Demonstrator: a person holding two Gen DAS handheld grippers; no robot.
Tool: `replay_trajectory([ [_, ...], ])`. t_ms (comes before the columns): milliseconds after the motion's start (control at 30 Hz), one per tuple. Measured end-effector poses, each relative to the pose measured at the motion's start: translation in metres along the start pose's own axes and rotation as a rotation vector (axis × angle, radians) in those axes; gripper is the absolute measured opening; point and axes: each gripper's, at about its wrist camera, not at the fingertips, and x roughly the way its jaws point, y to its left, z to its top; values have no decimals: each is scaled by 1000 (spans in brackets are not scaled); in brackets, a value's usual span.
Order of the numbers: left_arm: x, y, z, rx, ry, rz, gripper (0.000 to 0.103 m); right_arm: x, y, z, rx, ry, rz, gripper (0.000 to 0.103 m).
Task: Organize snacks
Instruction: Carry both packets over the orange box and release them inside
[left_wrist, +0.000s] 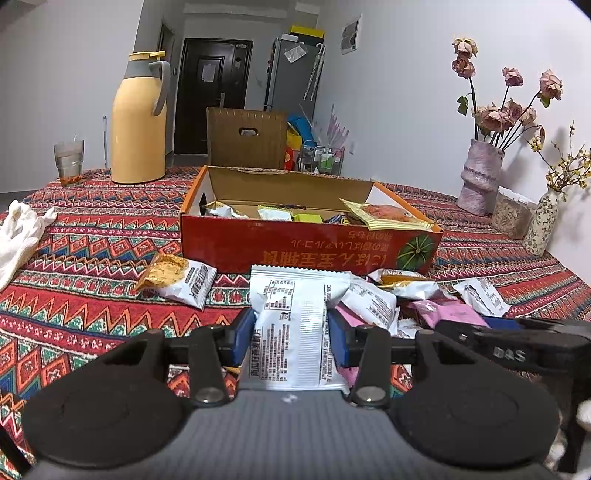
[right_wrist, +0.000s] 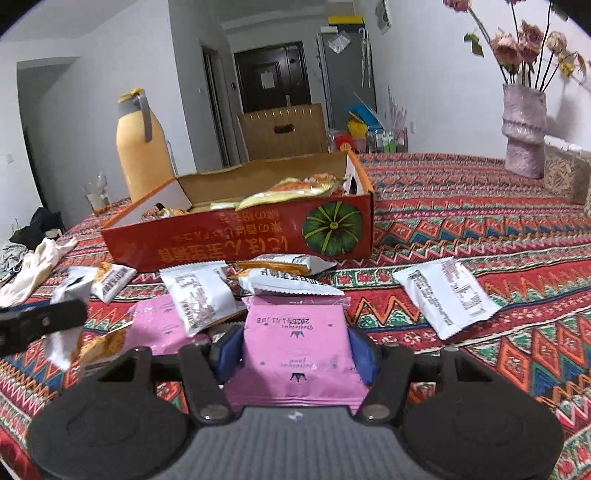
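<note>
An open red cardboard box (left_wrist: 310, 251) with a pumpkin print sits mid-table and holds several snack packets; it also shows in the right wrist view (right_wrist: 236, 243). My left gripper (left_wrist: 297, 328) is shut on a white snack packet (left_wrist: 295, 325), held above the cloth in front of the box. My right gripper (right_wrist: 295, 347) is shut on a pink snack packet (right_wrist: 295, 350). Loose white packets (right_wrist: 445, 295) and another pink packet (right_wrist: 159, 325) lie on the cloth before the box. A white and orange packet (left_wrist: 177, 278) lies left of the box front.
A yellow thermos (left_wrist: 138, 118) and a glass (left_wrist: 69, 158) stand at the back left. A white cloth (left_wrist: 18, 236) lies at the left edge. A vase of roses (left_wrist: 480, 177), a clear jar (left_wrist: 511, 218) and a small vase (left_wrist: 541, 225) stand at the right. A chair (left_wrist: 245, 138) is behind the table.
</note>
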Motion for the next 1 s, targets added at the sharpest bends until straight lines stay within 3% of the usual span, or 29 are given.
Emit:
replay_trajectory([
  [433, 3, -6, 28, 17, -54, 8, 44, -37, 9, 20, -32, -157, 1, 60],
  [1000, 37, -15, 96, 27, -133, 59, 44, 12, 28, 94, -67, -261, 22, 60],
])
